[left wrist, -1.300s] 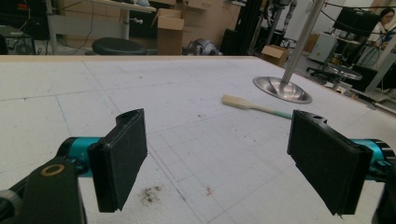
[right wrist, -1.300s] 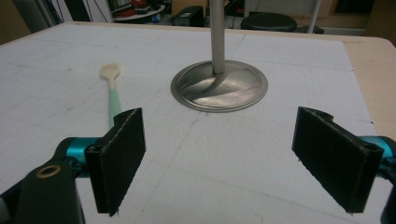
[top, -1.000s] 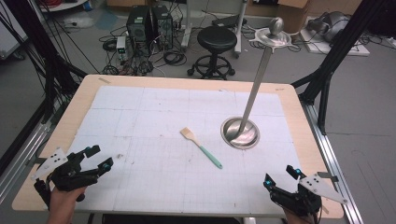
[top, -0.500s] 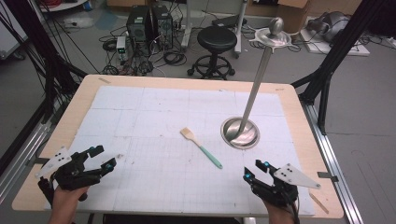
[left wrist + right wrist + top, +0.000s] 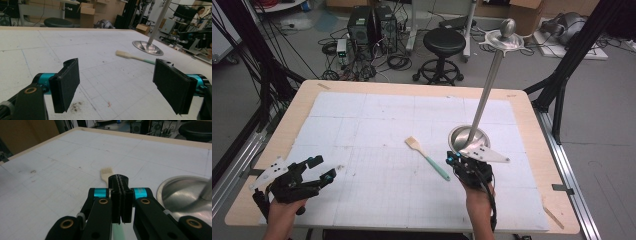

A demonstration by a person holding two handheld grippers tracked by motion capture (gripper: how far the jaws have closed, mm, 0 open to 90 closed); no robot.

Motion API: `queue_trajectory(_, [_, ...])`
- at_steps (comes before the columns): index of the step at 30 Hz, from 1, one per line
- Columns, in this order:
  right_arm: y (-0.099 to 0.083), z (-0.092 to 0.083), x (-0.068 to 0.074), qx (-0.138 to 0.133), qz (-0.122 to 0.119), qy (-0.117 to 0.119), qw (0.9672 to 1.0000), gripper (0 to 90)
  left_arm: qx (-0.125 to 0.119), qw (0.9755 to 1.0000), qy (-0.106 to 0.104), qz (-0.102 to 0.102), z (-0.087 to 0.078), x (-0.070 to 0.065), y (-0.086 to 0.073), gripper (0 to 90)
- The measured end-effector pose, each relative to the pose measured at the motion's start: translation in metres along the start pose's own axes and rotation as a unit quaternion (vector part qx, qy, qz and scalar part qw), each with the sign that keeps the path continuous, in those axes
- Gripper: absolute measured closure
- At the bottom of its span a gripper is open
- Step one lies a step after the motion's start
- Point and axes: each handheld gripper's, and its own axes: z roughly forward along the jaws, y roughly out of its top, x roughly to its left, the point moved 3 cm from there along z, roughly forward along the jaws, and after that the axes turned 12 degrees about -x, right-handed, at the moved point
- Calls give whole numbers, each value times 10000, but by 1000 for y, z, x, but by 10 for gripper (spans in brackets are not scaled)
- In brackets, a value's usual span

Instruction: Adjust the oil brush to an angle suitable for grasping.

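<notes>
A small brush (image 5: pixel 427 157) with a pale bristle head and a green handle lies flat mid-table on the white grid mat (image 5: pixel 377 125). My right gripper (image 5: pixel 456 161) hovers just right of the handle, beside the steel base. In the right gripper view its jaws (image 5: pixel 119 180) have just been closing and now stand pressed together with nothing between them. The brush head (image 5: pixel 107 173) shows beyond them and the handle passes underneath. My left gripper (image 5: pixel 325 168) rests at the front left, jaws wide apart (image 5: pixel 116 85) and empty. The brush (image 5: pixel 132 56) lies far ahead of it.
A round steel base (image 5: pixel 469 137) carries a tall leaning metal pole topped by a dish and knob (image 5: pixel 506 36); it stands right behind my right gripper. The same base (image 5: pixel 182 195) (image 5: pixel 147 47) appears in both gripper views. A black stool (image 5: pixel 444 42) and computers sit behind the table.
My right gripper moved from the front right corner leftward and forward to the brush handle beside the steel base, and its jaws went from wide apart to closed. The left gripper stayed put.
</notes>
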Motion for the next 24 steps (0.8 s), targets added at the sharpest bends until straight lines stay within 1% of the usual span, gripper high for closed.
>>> queue_trajectory(3, [2,20,1,187,-104,-67,9997,892,-1,10000,-12,0,0,0,0,220])
queue_trajectory(6, [1,40,1,434,-236,-138,9987,891,-1,10000,-10,-19,0,0,0,220])
queue_trajectory(7, [0,47,0,536,-275,-172,9980,892,1,10000,-18,-6,0,0,0,220])
queue_trajectory(8, [-4,60,-1,740,-283,-240,9966,892,2,10000,-22,-14,0,0,0,220])
queue_trajectory(9, [-4,60,-1,740,-283,-240,9966,892,4,10000,-28,-20,0,0,0,220])
queue_trajectory(10, [-9,72,0,888,-254,-275,9953,893,6,10000,-36,-22,0,0,0,220])
queue_trajectory(11, [-9,72,0,888,-254,-275,9953,893,6,10000,-36,-22,0,0,0,221])
queue_trajectory(12, [-13,83,2,1008,-285,-274,9941,893,3,10000,-23,-16,0,0,0,221])
queue_trajectory(13, [-13,83,2,1008,-285,-274,9941,893,6,10000,-27,-20,-1,0,0,221])
queue_trajectory(14, [-15,87,2,1058,-318,-265,9935,893,1,10000,-23,-34,-1,0,0,221])
queue_trajectory(15, [-19,98,5,1220,-328,-278,9916,893,-2,10000,-8,-47,-1,1,0,222])
queue_trajectory(16, [-19,98,5,1220,-328,-278,9916,893,-2,10000,-8,-47,-1,1,0,222])
queue_trajectory(17, [-21,102,5,1275,-329,-294,9909,893,-2,10000,-6,-52,-2,1,0,222])
queue_trajectory(19, [-25,108,3,1373,-277,-327,9896,894,-11,10000,12,-58,-2,2,0,225])
queue_trajectory(22, [-31,116,-1,1540,-199,-436,9869,894,-1,10000,31,-57,-3,4,0,228])
queue_trajectory(24, [-34,120,-2,1610,-136,-432,9859,894,-21,10000,40,-74,-3,5,0,230])
